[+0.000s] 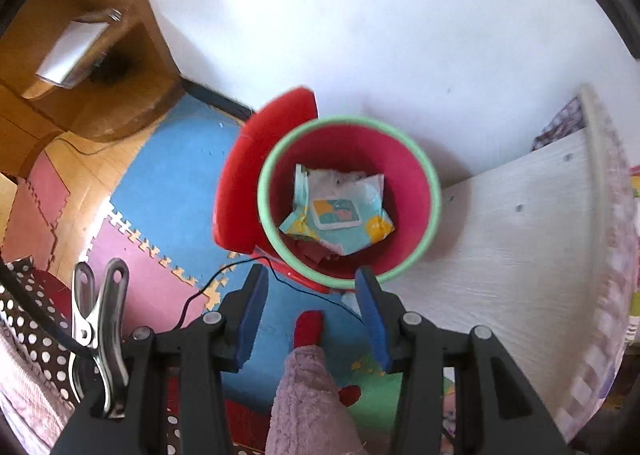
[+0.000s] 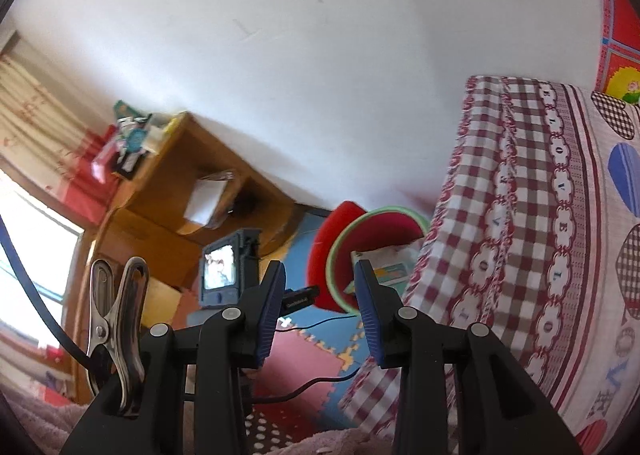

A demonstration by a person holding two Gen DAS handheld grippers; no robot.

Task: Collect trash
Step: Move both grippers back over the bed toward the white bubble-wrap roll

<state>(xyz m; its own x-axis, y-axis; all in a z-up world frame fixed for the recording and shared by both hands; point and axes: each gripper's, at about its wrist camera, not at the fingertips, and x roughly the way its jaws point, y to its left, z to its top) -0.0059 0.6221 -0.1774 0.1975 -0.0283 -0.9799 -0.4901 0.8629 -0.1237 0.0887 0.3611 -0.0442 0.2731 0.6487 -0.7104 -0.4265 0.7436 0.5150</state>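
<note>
Your left hand-held gripper [image 1: 312,315] hangs almost straight above the trash bin [image 1: 424,251], its blue pads [image 1: 252,315] spread with nothing between them; through the gap you see only floor mat and a red-toed foot [image 1: 309,329]. The right hand-held gripper [image 2: 320,311] is likewise spread and empty, pointing across the room toward the same bin [image 2: 340,255], which sits right of centre in its frame, against the checked bed cover [image 2: 520,235].

The trash itself: a crumpled wet-wipe packet [image 1: 340,211] lies in the bottom of the red bin with the green rim, at the centre of the left wrist frame. A red dustpan-like piece [image 1: 240,183] leans behind the bin to its left. So this drop looks finished, and the step in hand is most likely to go and find the next piece.

To do that well, lift the left hand clear of the rim before swinging sideways, since the lower edge of the bin lies just beyond the pad tips in the frame. Mind the thin black cable [image 1: 224,275] that trails across the foam floor mat [image 1: 172,183] in front of the bin; a low sweep could snag it and tip the bin. Leave both pairs of pads apart as they are, so you arrive ready to pinch. No loose litter shows on the floor in either frame, so scan the wooden worktop [image 2: 168,183] at the left of the right wrist frame, where boxes and papers are piled; whether any of those count as trash cannot be told from here.
</note>
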